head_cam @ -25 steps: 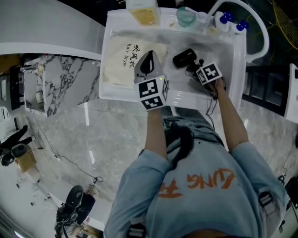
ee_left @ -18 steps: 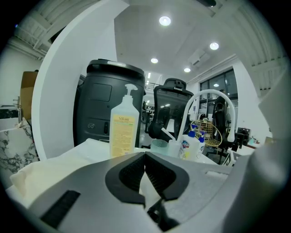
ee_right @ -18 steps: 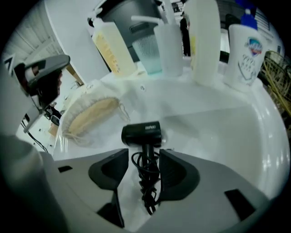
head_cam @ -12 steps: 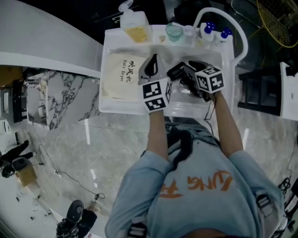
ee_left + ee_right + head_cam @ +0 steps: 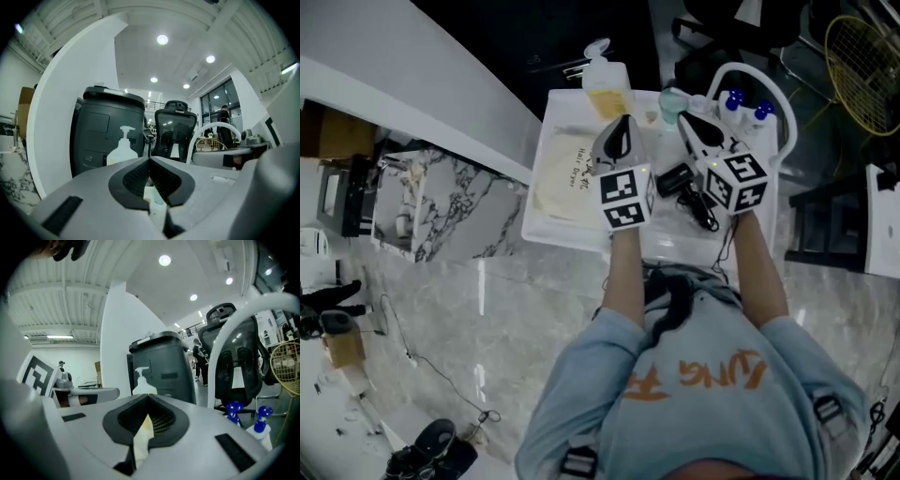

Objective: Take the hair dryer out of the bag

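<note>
With the dryer point(image 5: 676, 178) free beside the bag point(image 5: 563, 174), both hang clear, job seemingly done: left gripper point(image 5: 149, 160) shut, right gripper point(image 5: 148, 398) just closed, cream scrap point(image 5: 140, 442) between its jaws.

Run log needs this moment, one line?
left gripper: shut | right gripper: just closed on cream strip | hair dryer: on tray, outside bag

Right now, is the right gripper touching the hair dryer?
Apart. In the right gripper view the right gripper has its jaws shut with no dryer at them; the head view shows the hair dryer lying in the white tray.
</note>
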Action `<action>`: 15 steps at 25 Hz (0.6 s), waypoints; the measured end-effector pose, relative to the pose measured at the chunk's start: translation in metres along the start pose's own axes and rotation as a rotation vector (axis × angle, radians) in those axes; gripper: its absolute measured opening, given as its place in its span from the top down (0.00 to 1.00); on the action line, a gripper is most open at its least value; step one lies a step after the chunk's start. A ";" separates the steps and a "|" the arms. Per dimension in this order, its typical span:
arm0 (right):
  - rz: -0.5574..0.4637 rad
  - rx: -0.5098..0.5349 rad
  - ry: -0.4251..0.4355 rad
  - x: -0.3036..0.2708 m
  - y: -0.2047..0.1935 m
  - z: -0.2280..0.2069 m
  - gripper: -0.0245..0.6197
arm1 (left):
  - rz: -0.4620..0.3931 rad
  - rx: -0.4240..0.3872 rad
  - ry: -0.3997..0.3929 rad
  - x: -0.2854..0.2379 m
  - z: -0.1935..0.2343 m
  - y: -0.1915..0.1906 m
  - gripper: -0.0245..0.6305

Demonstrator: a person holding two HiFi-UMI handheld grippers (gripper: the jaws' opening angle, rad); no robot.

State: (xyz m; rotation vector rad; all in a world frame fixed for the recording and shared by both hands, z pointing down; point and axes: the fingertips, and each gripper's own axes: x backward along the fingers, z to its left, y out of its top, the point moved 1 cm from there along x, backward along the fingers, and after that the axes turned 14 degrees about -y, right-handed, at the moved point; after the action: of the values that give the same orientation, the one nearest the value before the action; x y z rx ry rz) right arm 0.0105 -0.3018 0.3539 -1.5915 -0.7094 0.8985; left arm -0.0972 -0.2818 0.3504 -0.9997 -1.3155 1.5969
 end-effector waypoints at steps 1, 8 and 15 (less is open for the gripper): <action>-0.030 -0.003 -0.004 0.000 0.011 0.000 0.96 | -0.011 -0.008 0.002 0.001 0.001 0.007 0.96; -0.119 0.045 -0.002 0.003 0.055 0.003 0.97 | -0.080 -0.071 -0.023 -0.001 -0.005 0.043 0.96; -0.130 0.069 -0.050 0.004 0.065 -0.008 0.97 | -0.085 -0.103 -0.032 -0.005 -0.013 0.054 0.96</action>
State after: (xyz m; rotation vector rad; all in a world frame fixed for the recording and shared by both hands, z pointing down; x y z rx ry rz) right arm 0.0186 -0.3153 0.2905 -1.4497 -0.7997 0.8608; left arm -0.0889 -0.2882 0.2953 -0.9704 -1.4558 1.4991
